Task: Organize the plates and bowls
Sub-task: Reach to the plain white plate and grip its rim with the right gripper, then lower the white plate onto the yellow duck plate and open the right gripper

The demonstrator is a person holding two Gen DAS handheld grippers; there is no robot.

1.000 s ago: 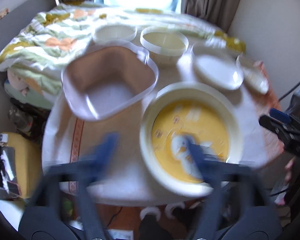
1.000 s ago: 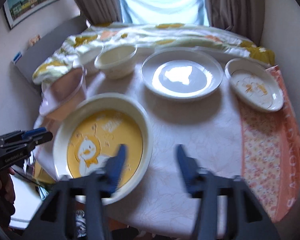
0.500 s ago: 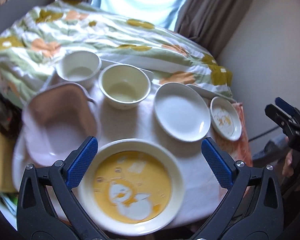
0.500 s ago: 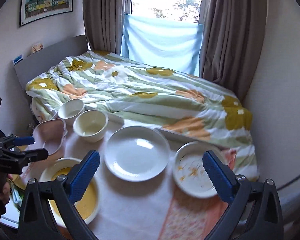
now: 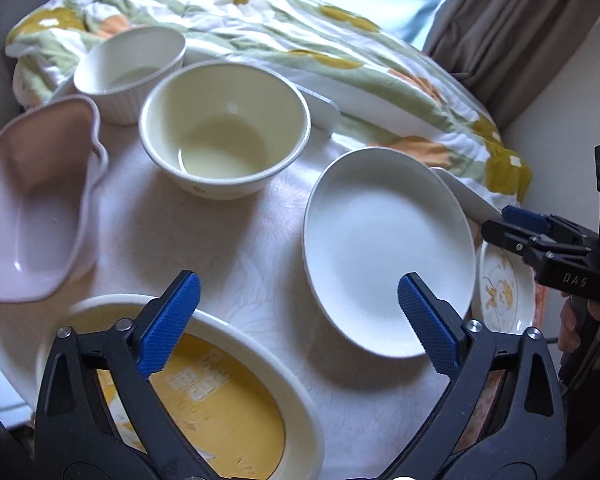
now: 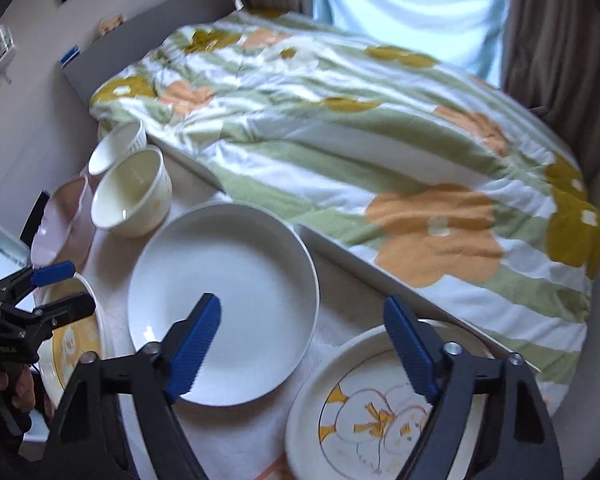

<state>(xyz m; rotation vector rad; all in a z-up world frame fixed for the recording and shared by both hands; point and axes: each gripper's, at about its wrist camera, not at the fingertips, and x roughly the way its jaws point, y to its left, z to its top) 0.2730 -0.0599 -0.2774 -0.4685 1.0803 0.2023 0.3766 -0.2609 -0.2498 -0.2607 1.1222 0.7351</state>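
A cloth-covered table [image 5: 236, 248] stands against a flowered quilt [image 6: 340, 120]. The white plate [image 5: 384, 248] lies mid-frame, my left gripper [image 5: 298, 322] spread wide above its near edge, jaws just narrowing slightly, nothing between them. My right gripper [image 6: 304, 350] has been closing, empty, over the small duck plate [image 6: 376, 416] at lower right. Cream bowl [image 5: 224, 128] upper centre, yellow dish [image 5: 204, 400] lower left.

Clothed table [image 5: 236, 248] — two bowls [image 5: 224, 128], pink dish [image 5: 32, 208], three plates [image 5: 384, 248].
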